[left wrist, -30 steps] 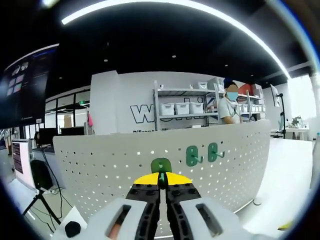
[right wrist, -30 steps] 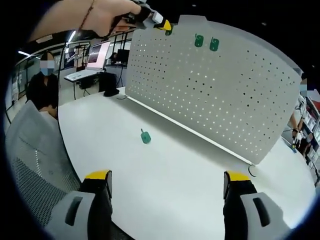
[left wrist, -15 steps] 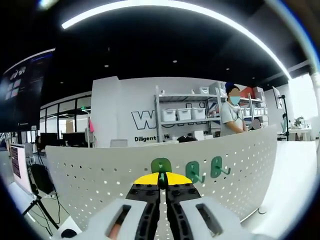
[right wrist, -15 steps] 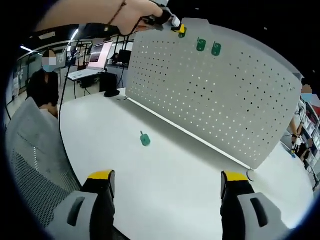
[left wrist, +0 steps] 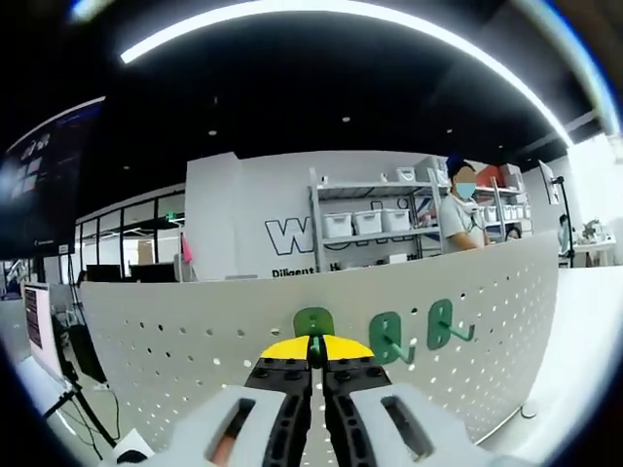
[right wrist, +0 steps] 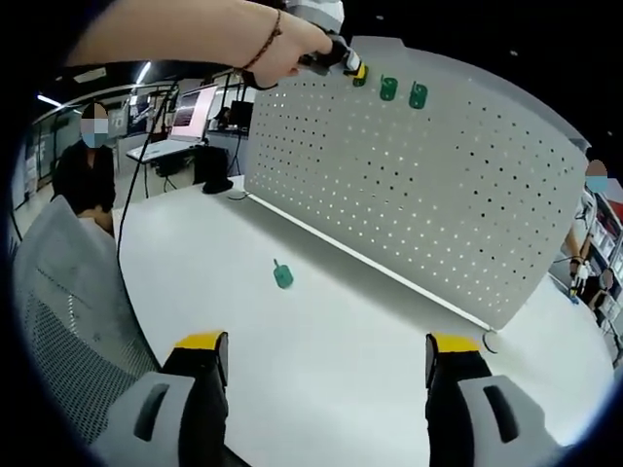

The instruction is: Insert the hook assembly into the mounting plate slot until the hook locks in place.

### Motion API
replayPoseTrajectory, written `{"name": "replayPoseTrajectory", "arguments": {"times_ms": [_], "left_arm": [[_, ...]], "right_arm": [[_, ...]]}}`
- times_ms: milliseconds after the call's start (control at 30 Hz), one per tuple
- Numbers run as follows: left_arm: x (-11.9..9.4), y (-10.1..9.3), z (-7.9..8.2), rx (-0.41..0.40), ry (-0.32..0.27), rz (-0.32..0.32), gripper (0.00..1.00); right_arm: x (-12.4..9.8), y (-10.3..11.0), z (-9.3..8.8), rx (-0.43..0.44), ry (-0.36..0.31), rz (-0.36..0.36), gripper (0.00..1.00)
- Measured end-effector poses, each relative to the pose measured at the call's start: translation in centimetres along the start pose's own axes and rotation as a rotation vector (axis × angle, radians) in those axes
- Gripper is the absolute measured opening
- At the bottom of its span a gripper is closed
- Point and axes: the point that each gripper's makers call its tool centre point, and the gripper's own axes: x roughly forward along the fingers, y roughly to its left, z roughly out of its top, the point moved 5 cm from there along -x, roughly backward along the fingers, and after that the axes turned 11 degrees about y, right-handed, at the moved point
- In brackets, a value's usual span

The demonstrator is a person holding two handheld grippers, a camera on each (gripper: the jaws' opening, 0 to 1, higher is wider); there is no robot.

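My left gripper (left wrist: 313, 342) is shut on a green hook (left wrist: 313, 321), held against the upper part of the white pegboard plate (left wrist: 195, 360). Two more green hooks (left wrist: 389, 337) (left wrist: 444, 324) hang on the plate just to its right. In the right gripper view the left gripper (right wrist: 352, 70) shows at the plate's top edge, held by a person's hand (right wrist: 282, 44), with the two mounted hooks (right wrist: 388, 89) (right wrist: 418, 95) beside it. A loose green hook (right wrist: 282, 276) lies on the white table (right wrist: 321, 370). My right gripper (right wrist: 326, 350) hangs open over the table's near part.
The pegboard plate (right wrist: 419, 195) stands upright across the table. A grey mesh chair (right wrist: 58, 321) is at the left, a seated person (right wrist: 86, 165) behind it. Shelves with white bins (left wrist: 370, 229) and a standing person (left wrist: 462, 219) are beyond the plate.
The left gripper has moved along the plate's top toward the two mounted hooks, which now sit larger and nearer in its view. The right gripper has barely shifted.
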Motion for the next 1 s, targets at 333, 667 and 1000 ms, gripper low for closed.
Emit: {"name": "replayPoseTrajectory", "arguments": {"times_ms": [333, 667, 1000], "left_arm": [[0.8, 0.0, -0.7, 0.014, 0.03, 0.009, 0.01], [1.1, 0.0, -1.0, -0.014, 0.033, 0.016, 0.01], [-0.2, 0.8, -0.5, -0.047, 0.082, -0.068, 0.13]], "right_arm": [[0.0, 0.1, 0.1, 0.006, -0.007, 0.01, 0.8], [0.0, 0.0, 0.1, 0.012, -0.011, 0.008, 0.8], [-0.1, -0.1, 0.3, 0.012, -0.017, 0.0, 0.8]]}}
